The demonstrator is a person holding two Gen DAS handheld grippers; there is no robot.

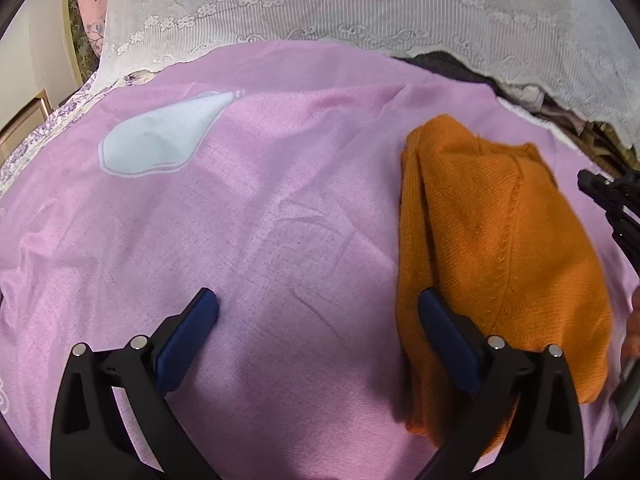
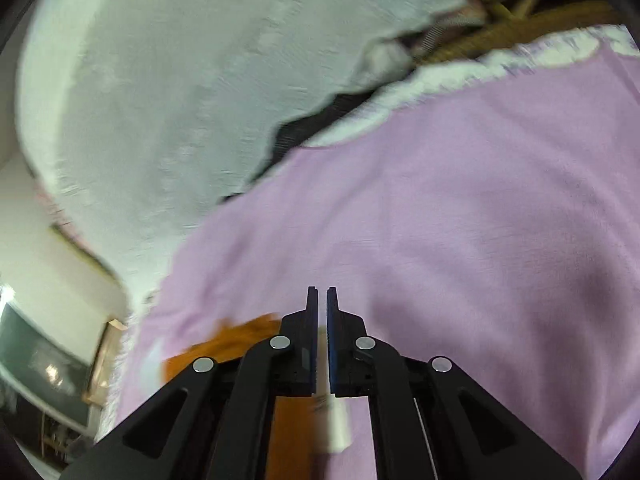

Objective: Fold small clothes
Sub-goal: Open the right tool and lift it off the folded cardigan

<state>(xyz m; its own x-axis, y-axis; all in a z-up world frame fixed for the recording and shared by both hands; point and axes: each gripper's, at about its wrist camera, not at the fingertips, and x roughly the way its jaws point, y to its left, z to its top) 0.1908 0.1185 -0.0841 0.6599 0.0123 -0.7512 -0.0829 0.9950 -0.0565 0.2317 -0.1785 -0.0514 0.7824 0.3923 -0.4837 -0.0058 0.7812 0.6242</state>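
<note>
Folded orange knit (image 1: 504, 248) lies bunched (seam up); left tongs (image 1: 318, 316) wide, right tongs (image 2: 322, 300) nearly closed, empty.

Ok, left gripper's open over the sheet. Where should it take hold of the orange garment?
Grip the orange garment on its long left edge, coming from the bare pink sheet side. The layers stack into a raised fold there, and the left gripper already stands open beside it, one finger over that edge.

You see a coarse orange knit garment (image 1: 504, 248) on a matt pink woven sheet (image 1: 260, 220), beside white lace (image 1: 360, 20).
</note>
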